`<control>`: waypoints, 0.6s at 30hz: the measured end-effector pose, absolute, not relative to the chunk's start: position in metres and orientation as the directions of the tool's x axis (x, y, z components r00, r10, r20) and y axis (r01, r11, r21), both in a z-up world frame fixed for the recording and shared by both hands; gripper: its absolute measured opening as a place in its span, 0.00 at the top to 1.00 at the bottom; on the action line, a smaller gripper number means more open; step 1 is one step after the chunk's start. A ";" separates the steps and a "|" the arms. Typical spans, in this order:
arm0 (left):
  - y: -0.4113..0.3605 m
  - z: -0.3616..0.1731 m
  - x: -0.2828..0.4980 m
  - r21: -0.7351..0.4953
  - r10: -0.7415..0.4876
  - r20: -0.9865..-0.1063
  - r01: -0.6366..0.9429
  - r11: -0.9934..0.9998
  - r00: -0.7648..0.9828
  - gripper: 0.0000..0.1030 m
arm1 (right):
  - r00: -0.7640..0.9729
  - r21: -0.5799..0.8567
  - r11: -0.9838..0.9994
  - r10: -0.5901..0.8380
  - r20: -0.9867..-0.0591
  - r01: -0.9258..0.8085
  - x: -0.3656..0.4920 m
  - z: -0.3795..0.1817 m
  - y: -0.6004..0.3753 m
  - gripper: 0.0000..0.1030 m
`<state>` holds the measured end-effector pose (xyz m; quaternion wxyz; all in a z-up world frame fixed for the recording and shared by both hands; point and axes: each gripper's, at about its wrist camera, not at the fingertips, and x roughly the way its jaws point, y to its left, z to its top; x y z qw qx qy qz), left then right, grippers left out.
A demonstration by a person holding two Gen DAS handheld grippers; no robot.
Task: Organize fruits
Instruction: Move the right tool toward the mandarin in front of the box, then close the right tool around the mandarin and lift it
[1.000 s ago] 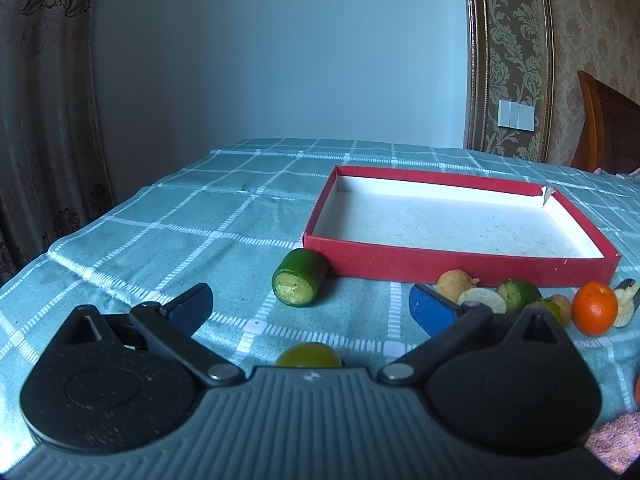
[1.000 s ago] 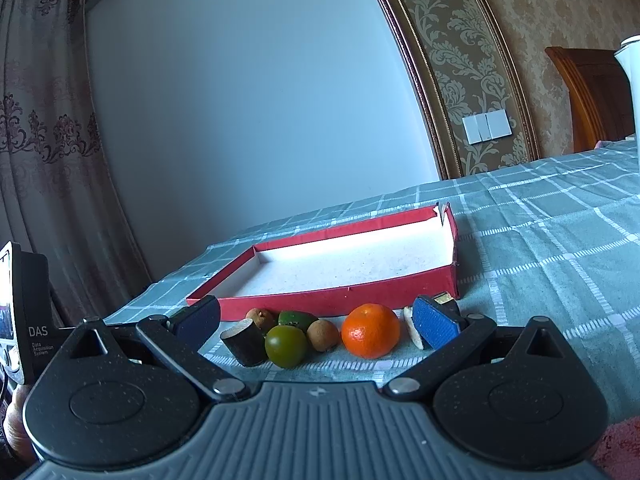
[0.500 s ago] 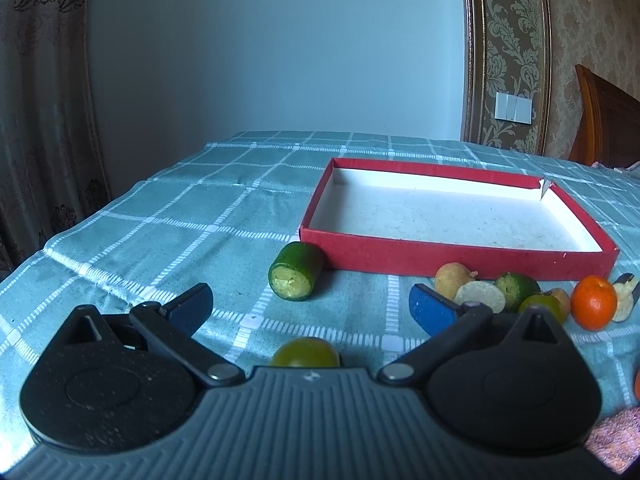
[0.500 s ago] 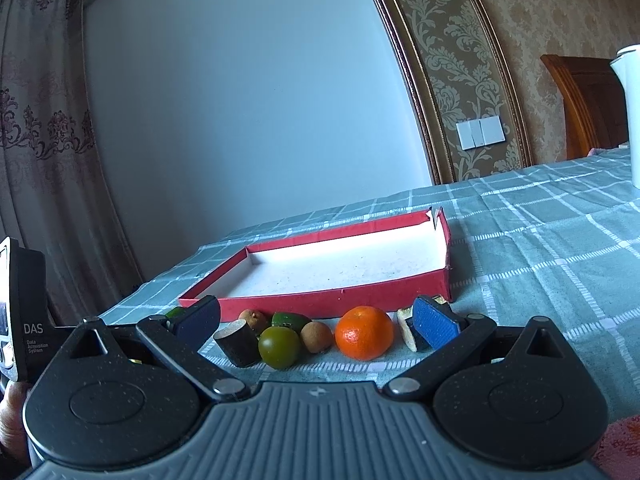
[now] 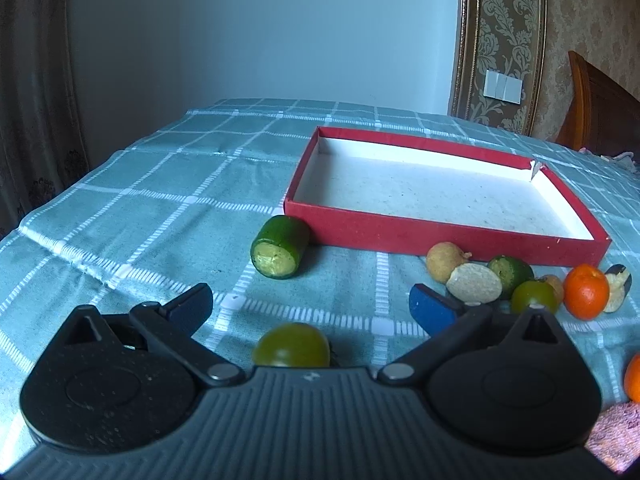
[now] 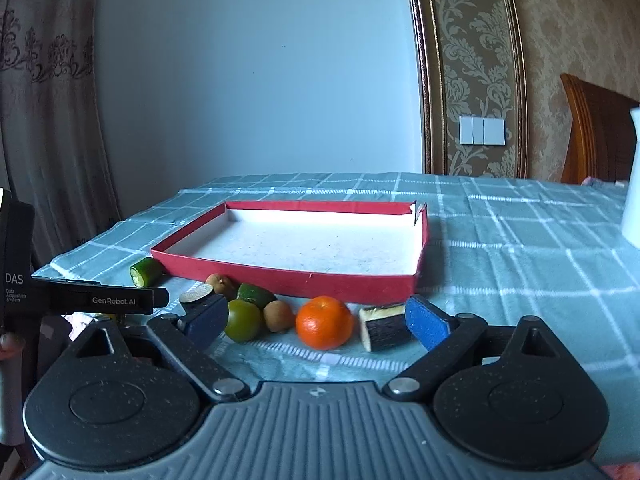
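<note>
A shallow red box [image 5: 440, 236] with a white inside lies on the checked cloth, nothing in it. Before its near wall sits a row of fruit: a longan [image 5: 444, 262], a pale cut slice [image 5: 474, 283], a green fruit [image 5: 534, 298] and an orange [image 5: 586, 290]. A cut cucumber piece [image 5: 280, 247] lies by the box's left corner. My left gripper [image 5: 310, 304] is open, with a green round fruit [image 5: 291, 346] low between its fingers, untouched. My right gripper [image 6: 316, 320] is closing around the orange [image 6: 324, 322], the green fruit [image 6: 243, 320] and a small longan [image 6: 279, 315]; its pads touch none. A dark eggplant chunk [image 6: 384, 326] lies by the right finger.
A white jug [image 6: 632, 200] stands at the right edge of the table. A second orange [image 5: 634, 376] peeks in at the left wrist view's right edge. The left gripper's black body [image 6: 100, 300] reaches into the right wrist view. A wooden chair [image 6: 592, 132] stands behind the table.
Both cameras have tipped down toward the table. The right wrist view has rolled level, its fingers stand slightly closer together, and the left gripper's body has come into it.
</note>
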<state>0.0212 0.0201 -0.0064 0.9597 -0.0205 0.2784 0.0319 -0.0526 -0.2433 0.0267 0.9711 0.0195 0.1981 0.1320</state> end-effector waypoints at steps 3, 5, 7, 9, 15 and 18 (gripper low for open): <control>0.019 -0.006 0.021 -0.021 0.045 -0.538 -0.067 0.998 0.842 0.00 | 0.898 0.056 0.969 0.244 -0.365 -0.241 -0.052 0.032 -0.248 0.06; 0.020 -0.006 0.021 -0.022 0.044 -0.537 -0.066 0.998 0.843 0.00 | 0.903 0.026 0.974 0.219 -0.369 -0.225 -0.049 0.032 -0.252 0.06; 0.020 -0.006 0.020 -0.025 0.039 -0.533 -0.062 0.998 0.845 0.00 | 0.902 -0.001 0.978 0.192 -0.387 -0.208 -0.043 0.029 -0.255 0.11; 0.019 -0.006 0.020 -0.025 0.037 -0.531 -0.059 0.998 0.847 0.00 | 0.894 -0.016 0.980 0.174 -0.414 -0.198 -0.037 0.026 -0.258 0.27; 0.020 -0.006 0.021 -0.033 0.027 -0.535 -0.053 0.998 0.845 0.00 | 0.832 0.037 0.968 0.231 -0.505 -0.246 -0.037 0.012 -0.256 0.45; 0.021 -0.006 0.022 -0.036 0.024 -0.536 -0.051 0.998 0.844 0.00 | 0.818 0.065 0.962 0.262 -0.513 -0.267 -0.051 0.005 -0.253 0.45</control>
